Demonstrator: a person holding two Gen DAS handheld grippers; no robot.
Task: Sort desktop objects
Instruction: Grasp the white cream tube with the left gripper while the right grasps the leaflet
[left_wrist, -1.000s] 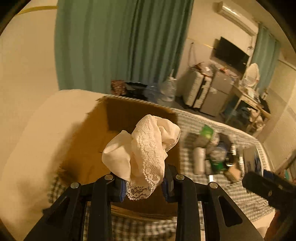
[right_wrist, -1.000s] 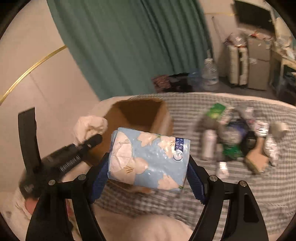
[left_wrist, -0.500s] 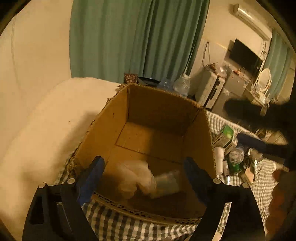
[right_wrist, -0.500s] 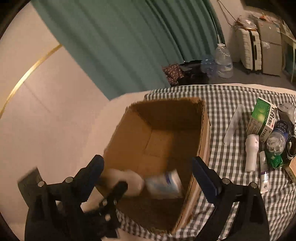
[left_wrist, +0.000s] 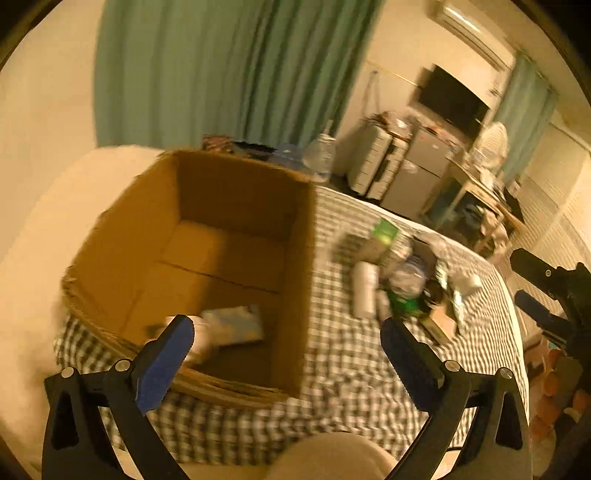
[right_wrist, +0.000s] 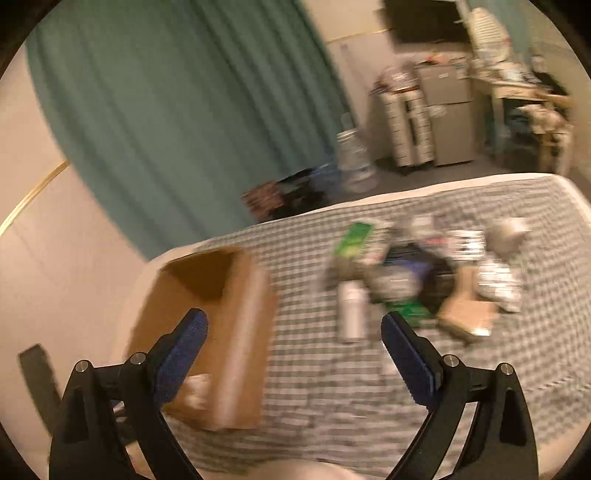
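An open cardboard box (left_wrist: 236, 236) stands on the checked cloth. Inside it, near the front wall, lie a blue tissue pack (left_wrist: 234, 325) and a white cloth (left_wrist: 201, 338). My left gripper (left_wrist: 286, 328) hangs over the box's front right corner; its jaws are opening, with nothing between them. My right gripper (right_wrist: 293, 319) is open and empty, to the right of the box (right_wrist: 221, 332), between it and a pile of small items (right_wrist: 406, 280). The right gripper (left_wrist: 546, 295) also shows at the far right edge of the left wrist view.
The pile on the checked cloth (right_wrist: 314, 387) holds a white bottle (right_wrist: 352, 306), a green carton (right_wrist: 354, 236) and a brown brush (right_wrist: 465, 314). A green curtain (right_wrist: 184, 110) hangs behind. Beyond the far edge stand water bottles (right_wrist: 351, 158) and drawers (right_wrist: 410, 125).
The left gripper let go of the white lace cloth and the right let go of the tissue pack; both now lie in the box. Both grippers opened wide and swung right.
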